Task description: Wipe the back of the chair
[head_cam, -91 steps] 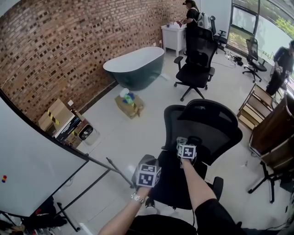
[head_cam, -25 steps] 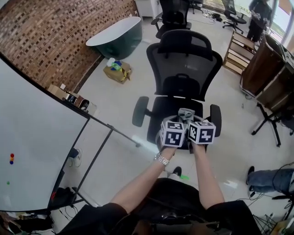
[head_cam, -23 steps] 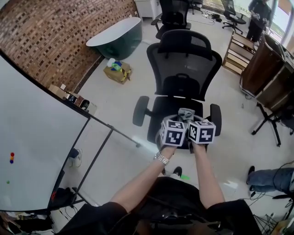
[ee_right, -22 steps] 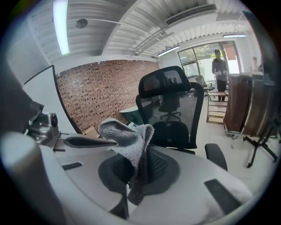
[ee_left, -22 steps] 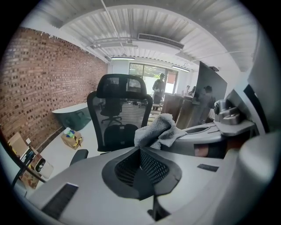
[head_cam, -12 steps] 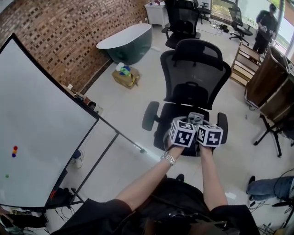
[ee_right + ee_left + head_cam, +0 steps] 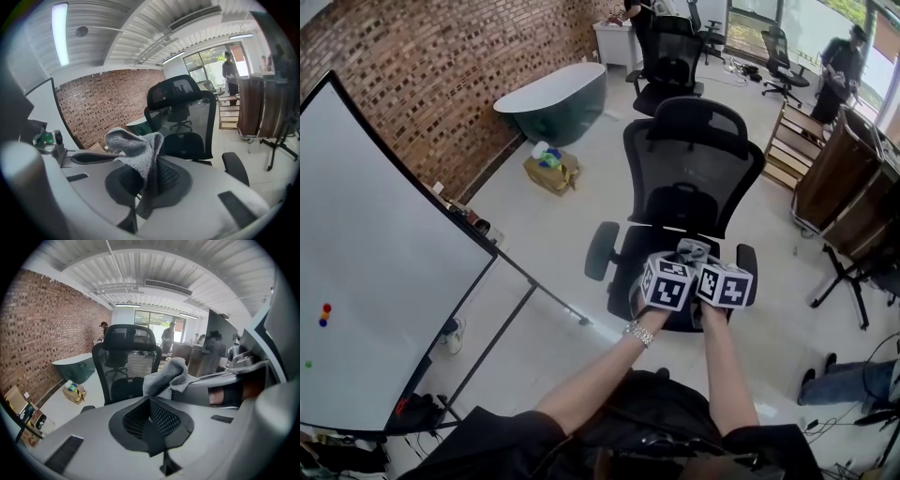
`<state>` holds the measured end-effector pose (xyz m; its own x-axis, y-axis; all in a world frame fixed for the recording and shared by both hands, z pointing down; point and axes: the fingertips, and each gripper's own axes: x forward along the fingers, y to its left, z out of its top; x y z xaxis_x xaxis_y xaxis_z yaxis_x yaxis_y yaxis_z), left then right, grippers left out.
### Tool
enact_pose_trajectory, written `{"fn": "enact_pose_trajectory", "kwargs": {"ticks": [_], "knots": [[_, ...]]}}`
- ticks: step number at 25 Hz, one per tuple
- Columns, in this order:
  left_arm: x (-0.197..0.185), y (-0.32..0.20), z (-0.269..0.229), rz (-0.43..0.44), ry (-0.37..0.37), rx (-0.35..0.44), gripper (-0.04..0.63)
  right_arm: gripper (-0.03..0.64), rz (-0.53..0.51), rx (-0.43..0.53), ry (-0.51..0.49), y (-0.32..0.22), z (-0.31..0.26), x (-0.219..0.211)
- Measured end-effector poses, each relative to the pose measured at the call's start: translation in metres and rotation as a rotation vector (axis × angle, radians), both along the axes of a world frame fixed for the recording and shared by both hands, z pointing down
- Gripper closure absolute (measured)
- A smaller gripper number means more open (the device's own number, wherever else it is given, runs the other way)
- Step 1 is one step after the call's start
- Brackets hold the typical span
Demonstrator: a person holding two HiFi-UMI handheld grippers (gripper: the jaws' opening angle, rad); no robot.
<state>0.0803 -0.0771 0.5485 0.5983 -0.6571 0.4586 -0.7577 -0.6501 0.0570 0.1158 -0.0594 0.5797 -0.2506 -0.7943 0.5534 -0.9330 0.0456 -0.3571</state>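
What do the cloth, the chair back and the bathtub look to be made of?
Cloth: grey, with a soft knobbly pile, and it folds limply; likely microfibre or terry.
Chair back: black see-through mesh stretched in a smooth black frame, probably plastic.
Bathtub: smooth shell, dark green outside and white inside; acrylic or enamel, can't tell which.

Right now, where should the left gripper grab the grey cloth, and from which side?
Probably the loose bunched end of the grey cloth that flops past the right gripper, which is shut on its lower part. The left gripper would open and come from the left, where that fold leans.
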Motion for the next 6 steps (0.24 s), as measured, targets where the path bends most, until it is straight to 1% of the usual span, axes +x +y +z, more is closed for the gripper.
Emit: {"fn": "enact_pose_trajectory", "kwargs": {"ticks": [3, 6], "knots": [[-0.0002, -0.0007, -0.0009, -0.004, 0.001, 0.000, 0.592, 0.600, -0.006, -0.002, -0.037, 0.0015, -0.0015, -0.0024], [0.0018, -0.0001, 0.0032, 0.000, 0.001, -0.009, 0.592, 0.600, -0.008, -0.001, -0.053, 0.0026, -0.0040, -0.0024]]}}
